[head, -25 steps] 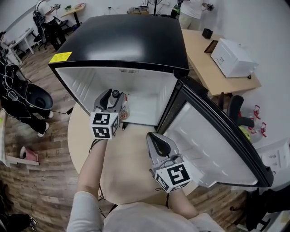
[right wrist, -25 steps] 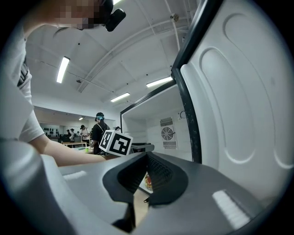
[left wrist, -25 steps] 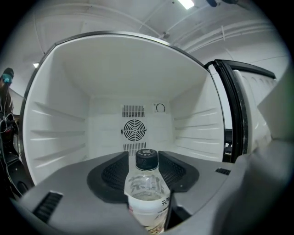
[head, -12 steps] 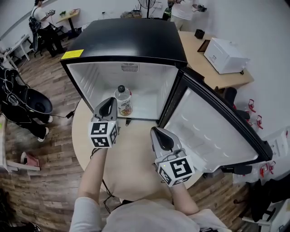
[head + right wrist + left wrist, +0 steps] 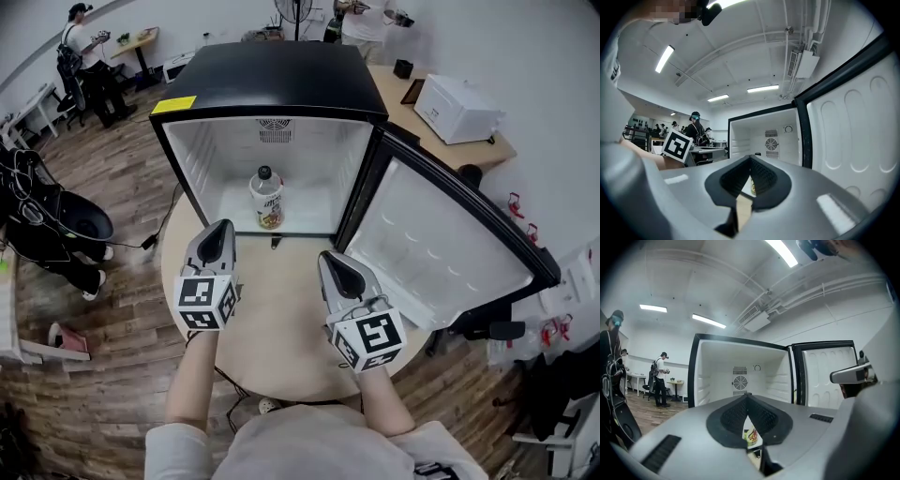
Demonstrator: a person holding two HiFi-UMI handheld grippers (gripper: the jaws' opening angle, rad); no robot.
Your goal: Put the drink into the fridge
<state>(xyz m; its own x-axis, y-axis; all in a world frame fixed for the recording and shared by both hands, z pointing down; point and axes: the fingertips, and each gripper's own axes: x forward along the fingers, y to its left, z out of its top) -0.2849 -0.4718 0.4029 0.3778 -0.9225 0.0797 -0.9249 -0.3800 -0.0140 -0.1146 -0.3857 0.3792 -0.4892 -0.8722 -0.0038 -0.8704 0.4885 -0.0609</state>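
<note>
The drink, a clear bottle [image 5: 266, 197] with a black cap and a printed label, stands upright on the floor of the open black fridge [image 5: 272, 80], near the middle. My left gripper [image 5: 225, 226] hovers over the round wooden table [image 5: 277, 314] in front of the fridge, shut with nothing in it, apart from the bottle. My right gripper [image 5: 329, 257] is beside it, also shut and empty. In the left gripper view a strip of the bottle's label [image 5: 751, 437] shows below the closed jaw tips [image 5: 747, 394]. The right gripper view shows its tips [image 5: 751, 158] together and the bottle [image 5: 753, 187] beyond.
The fridge door [image 5: 450, 244] stands wide open to the right, its white inner liner facing me. A wooden desk with a white box [image 5: 457, 108] is behind it. Black bags [image 5: 52, 220] lie on the wood floor at left. People stand at the back left [image 5: 80, 42].
The left gripper has let go of the bottle, drawn back out of the fridge over the table and shut its jaws. The bottle stays upright inside. The right gripper has barely shifted.
</note>
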